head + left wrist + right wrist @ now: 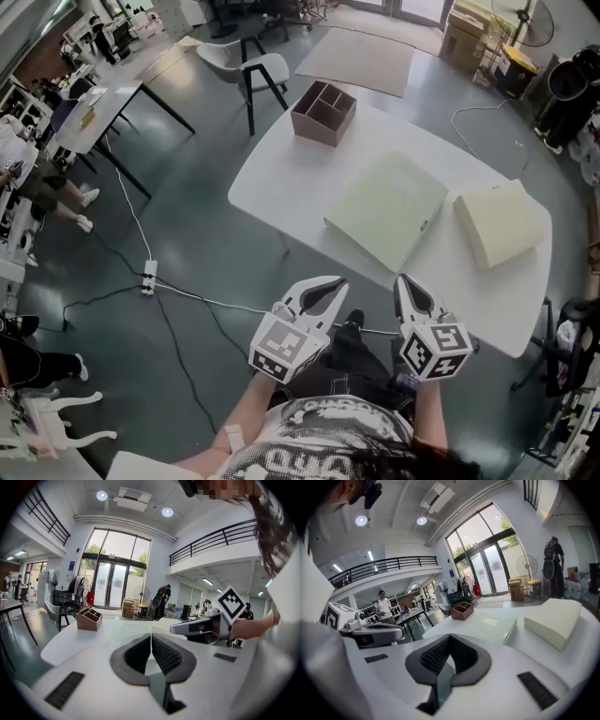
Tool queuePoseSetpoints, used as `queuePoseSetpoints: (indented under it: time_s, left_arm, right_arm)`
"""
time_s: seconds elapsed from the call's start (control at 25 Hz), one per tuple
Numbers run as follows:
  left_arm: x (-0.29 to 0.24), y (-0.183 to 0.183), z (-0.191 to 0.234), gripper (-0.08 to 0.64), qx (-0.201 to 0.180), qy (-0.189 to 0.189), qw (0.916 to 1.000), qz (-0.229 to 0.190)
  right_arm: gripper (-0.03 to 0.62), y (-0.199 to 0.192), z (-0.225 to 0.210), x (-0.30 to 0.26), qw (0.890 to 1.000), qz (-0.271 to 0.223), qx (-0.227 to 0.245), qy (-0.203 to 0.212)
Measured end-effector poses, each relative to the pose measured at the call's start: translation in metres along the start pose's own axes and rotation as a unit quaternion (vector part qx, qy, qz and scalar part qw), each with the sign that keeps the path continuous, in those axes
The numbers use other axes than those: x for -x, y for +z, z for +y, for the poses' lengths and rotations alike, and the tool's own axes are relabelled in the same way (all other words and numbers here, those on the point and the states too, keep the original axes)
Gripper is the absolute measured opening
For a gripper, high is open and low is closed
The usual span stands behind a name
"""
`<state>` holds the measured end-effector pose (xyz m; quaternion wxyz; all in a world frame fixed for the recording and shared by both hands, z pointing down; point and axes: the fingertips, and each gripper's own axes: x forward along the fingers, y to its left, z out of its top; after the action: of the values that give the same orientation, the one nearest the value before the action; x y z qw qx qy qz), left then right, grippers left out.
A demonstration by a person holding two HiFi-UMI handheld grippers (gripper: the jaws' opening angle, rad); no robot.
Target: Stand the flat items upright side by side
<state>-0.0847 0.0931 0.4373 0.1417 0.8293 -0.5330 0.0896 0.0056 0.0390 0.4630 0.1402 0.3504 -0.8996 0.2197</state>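
Observation:
Two flat items lie on the white table (281, 178). One is a pale green folder (384, 208) (487, 626) near the middle. The other is a cream binder (500, 222) (555, 618) to its right. Both grippers hover short of the table's near edge, in front of the person's body. My left gripper (336, 281) (151, 635) is shut with nothing in it. My right gripper (401, 279) (450, 637) is also shut and empty, and it points toward the folder's near corner. Neither touches an item.
A brown wooden organiser box (323, 112) (89, 619) (461, 610) with compartments stands at the table's far end. A chair (253, 70) stands beyond the table. Cables and a power strip (148, 277) lie on the floor at the left. People stand at desks far left.

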Motion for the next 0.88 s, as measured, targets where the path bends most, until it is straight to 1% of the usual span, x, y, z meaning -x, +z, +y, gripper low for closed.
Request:
queuePoseSetpoints:
  time_s: [0.2, 0.36, 0.52, 0.64, 0.8, 0.88]
  left_arm:
    - [-0.041, 0.013, 0.020, 0.015, 0.000, -0.004, 1.0000, 0.006]
    - [-0.063, 0.010, 0.033, 0.015, 0.003, 0.001, 0.9998, 0.022]
    - [-0.081, 0.007, 0.047, 0.015, 0.005, 0.013, 0.9993, 0.035]
    - [-0.092, 0.007, 0.056, 0.017, 0.010, 0.027, 0.9990, 0.035]
    - [-0.101, 0.001, 0.069, 0.018, 0.017, 0.048, 0.9979, 0.040]
    - [-0.102, -0.004, 0.075, 0.030, 0.027, 0.060, 0.9967, 0.047]
  right_arm:
    - [-0.003, 0.013, -0.044, -0.026, 1.000, 0.012, -0.013, -0.018]
    - [-0.003, 0.015, -0.078, -0.041, 0.999, 0.022, -0.025, -0.034]
    - [-0.003, 0.014, -0.105, -0.057, 0.998, 0.033, -0.036, -0.038]
    - [-0.003, 0.013, -0.121, -0.066, 0.998, 0.035, -0.050, -0.033]
    - [-0.002, 0.010, -0.134, -0.077, 0.995, 0.028, -0.092, -0.009]
    - [-0.002, 0.005, -0.140, -0.080, 0.994, 0.029, -0.102, -0.005]
